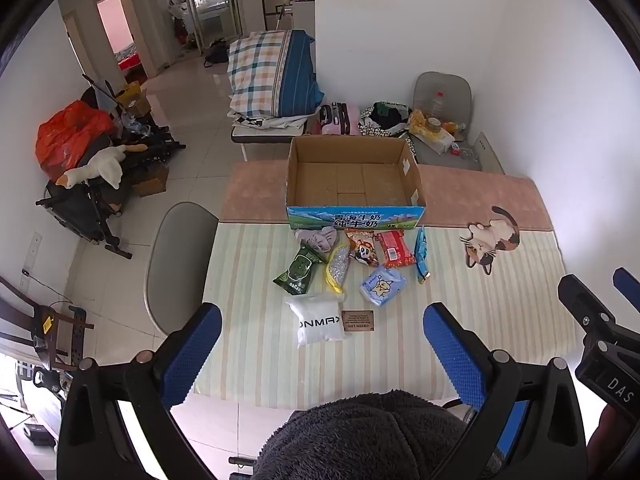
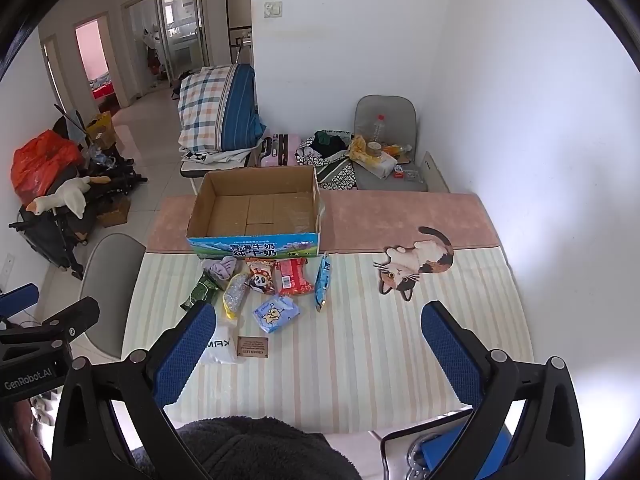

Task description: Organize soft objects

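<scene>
A: Nearest in both views, dark fuzzy fabric (image 1: 372, 436), low between the fingers. Left gripper (image 1: 322, 344) with jaws spread wide, nothing between the blue pads (image 1: 192, 356). Right gripper (image 2: 316, 344) the same: jaws wide apart, holding nothing, raised above the near edge of the striped worktop (image 2: 360, 360).

B: And on the worktop, closest in?

A: A white pouch (image 1: 318, 324) with dark lettering, flat, and touching its right edge a small brown card (image 1: 358, 320). In the right view partly hidden behind the left finger.

B: Past that?

A: A loose cluster of soft packets. Pale blue tissue pack (image 1: 382, 285) with a cartoon cat, just beyond the card. Left of it a yellow-edged silvery pouch (image 1: 338, 268) and a dark green packet (image 1: 298, 270), lying side by side. Farther on, an orange snack bag (image 1: 362, 248) with a panda face, a red packet (image 1: 396, 249) beside it, and a narrow blue packet (image 1: 421, 256) standing on its edge, rightmost. A bundle of greyish-lilac cloth (image 1: 316, 237) just in front of the box.

B: The box?

A: Open cardboard box (image 1: 354, 184), blue printed front, nothing visible inside but its flaps. Sitting on the pink strip of the worktop cover (image 2: 400, 216). Well to the right, a cat-shaped mat (image 1: 492, 240), apart from everything.

B: Beyond the worktop?

A: A grey chair (image 1: 176, 264) at the left side, a plaid pillow (image 1: 264, 76) on folded bedding, and a plush goose (image 1: 96, 168) on dark clutter by the left wall.
</scene>
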`<state>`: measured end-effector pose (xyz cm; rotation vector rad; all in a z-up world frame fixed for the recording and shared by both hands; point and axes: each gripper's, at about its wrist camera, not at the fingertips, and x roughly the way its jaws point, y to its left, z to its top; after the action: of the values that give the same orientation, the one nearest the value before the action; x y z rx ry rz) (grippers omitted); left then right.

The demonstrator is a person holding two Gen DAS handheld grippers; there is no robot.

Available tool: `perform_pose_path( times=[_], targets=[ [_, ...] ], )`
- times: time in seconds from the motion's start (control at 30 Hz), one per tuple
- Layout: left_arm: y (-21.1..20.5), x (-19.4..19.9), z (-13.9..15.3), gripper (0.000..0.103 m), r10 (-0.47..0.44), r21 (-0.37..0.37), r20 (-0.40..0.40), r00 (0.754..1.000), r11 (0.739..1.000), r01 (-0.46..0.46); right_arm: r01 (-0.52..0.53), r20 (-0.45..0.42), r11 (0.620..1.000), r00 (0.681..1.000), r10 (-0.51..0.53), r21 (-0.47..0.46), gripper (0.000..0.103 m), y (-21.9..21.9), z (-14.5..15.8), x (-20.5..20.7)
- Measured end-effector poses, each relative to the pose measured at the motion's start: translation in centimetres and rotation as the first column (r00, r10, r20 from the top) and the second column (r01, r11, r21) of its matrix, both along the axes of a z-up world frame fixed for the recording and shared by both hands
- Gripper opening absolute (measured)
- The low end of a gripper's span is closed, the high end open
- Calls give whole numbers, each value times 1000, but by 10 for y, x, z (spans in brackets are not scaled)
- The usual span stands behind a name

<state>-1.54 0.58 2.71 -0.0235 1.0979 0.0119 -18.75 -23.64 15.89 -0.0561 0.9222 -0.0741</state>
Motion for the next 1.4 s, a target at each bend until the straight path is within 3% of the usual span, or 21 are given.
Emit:
perform_pose_path(
  times=[0.67,0.87,1.0,1.1,1.13,1.2,1.27,1.3,1.4],
  targets=[
    [7,24,-1,103,5,3,-1,1000,1000,-5,3,4,1000,1000,-3,4,103,4,7,15],
    [16,51,-35,103,53,29,-18,998,998,-52,21,-17,1000,1000,-21,21,103,4,-5,30],
    [26,83,-85,103,81,70,-89,993,995,-75,34,-98,998,995,-30,45,103,3,-47,63],
    [30,108,-143,103,78,82,-210,975,995,-62,28,-189,997,982,-13,78,103,3,-100,100],
    [32,116,-165,103,84,89,-260,962,994,-63,29,-171,998,985,-17,63,103,-1,-113,115],
    [34,126,-214,103,81,60,-360,930,996,-64,36,-228,994,974,-11,102,103,-4,-158,154],
    [37,135,-266,103,84,38,-469,879,996,-75,58,-315,989,949,-12,138,103,-4,-207,185],
    [37,136,-286,103,81,22,-500,862,996,-81,59,-292,990,956,-20,125,103,-9,-224,206],
    [36,142,-343,103,91,14,-577,812,995,-101,141,-448,973,893,-46,181,103,-3,-309,237]
  ],
)
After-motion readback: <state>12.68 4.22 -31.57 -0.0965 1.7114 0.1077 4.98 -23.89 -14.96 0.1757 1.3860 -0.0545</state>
